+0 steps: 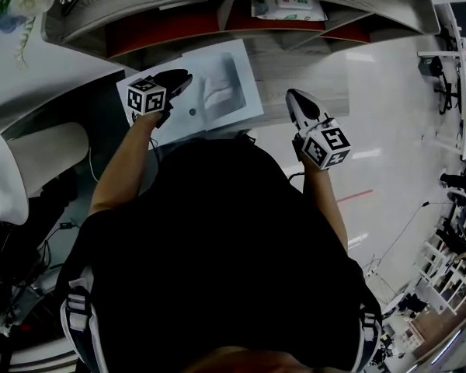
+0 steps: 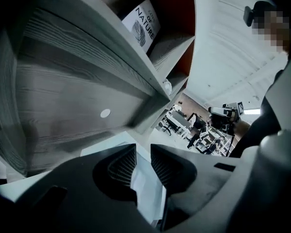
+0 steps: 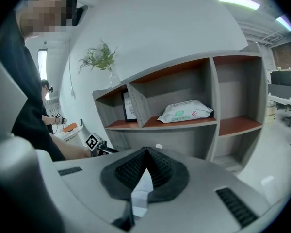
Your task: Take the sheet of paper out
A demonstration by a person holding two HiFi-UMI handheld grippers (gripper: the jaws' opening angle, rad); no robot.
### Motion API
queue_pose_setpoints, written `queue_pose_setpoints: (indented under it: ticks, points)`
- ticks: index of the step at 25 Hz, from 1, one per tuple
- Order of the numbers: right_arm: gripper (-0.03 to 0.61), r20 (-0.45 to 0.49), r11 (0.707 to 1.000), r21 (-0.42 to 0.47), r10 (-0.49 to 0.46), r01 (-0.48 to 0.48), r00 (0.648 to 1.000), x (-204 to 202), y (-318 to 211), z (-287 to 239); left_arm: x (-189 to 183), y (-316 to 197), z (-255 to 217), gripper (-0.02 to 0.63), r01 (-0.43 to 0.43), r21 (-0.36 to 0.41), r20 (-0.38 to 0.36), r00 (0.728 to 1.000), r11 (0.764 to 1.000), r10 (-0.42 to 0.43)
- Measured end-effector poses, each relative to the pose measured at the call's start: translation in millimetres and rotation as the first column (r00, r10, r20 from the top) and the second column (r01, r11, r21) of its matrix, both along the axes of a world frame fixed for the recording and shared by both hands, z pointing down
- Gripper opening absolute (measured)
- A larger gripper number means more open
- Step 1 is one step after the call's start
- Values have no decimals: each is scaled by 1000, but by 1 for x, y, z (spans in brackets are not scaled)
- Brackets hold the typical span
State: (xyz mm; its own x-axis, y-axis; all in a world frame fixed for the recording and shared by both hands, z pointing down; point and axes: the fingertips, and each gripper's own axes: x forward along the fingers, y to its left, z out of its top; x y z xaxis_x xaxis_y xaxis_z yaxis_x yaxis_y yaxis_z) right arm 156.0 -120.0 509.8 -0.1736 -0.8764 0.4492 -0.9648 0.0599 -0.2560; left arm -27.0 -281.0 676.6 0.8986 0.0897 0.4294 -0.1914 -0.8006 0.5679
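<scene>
Left hand-held gripper [image 1: 175,80] [image 2: 143,147]: jaws apart, clear gap, pads not pressing on anything. Sheet of paper [image 1: 225,84] [image 2: 144,186] shows through that gap, under the tips. It's loose, not gripped.

Sheet location: right in front of the shelf unit [image 1: 311,57] [image 2: 63,96] [image 3: 184,144], against its grey wood-grain lower front panel, toward the unit's left half. One corner is under the left gripper's marker cube. Can't tell if it's flat on the floor or just off it.

Right hand-held gripper [image 1: 293,97] [image 3: 146,152]: jaw tips closed together, pointing at the shelf unit's front, off the sheet's right edge and apart from it. A white scrap shows in the slot behind the tips; can't tell what it is.

Rest of the shelf unit:
- pack of wet wipes [image 1: 289,6] [image 3: 185,111] lies in the middle open compartment
- framed print [image 2: 143,25] [image 3: 129,106] leans in the compartment left of that
- plant in a vase [image 3: 103,57] stands on top, left end
- small white round cap [image 2: 105,113] [image 3: 158,146] sits on the lower front panel

Person in a black top stands over it all, both arms out toward the shelf unit.
</scene>
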Motion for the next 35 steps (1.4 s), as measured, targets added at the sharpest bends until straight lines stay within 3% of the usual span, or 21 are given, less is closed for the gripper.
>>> queue_pose_setpoints:
  ticks: [11, 19, 35]
  points:
    - [12, -7, 997, -38, 62, -62, 998, 6, 27, 13, 5, 30, 74, 100, -99, -57, 135, 985, 993, 106]
    - [12, -19, 992, -68, 102, -103, 995, 15, 51, 18, 3, 62, 129, 117, -170, -130, 226, 954, 977, 196]
    - [12, 2, 992, -85, 99, -99, 995, 20, 66, 28, -6, 110, 183, 127, -167, -264, 318, 915, 950, 249]
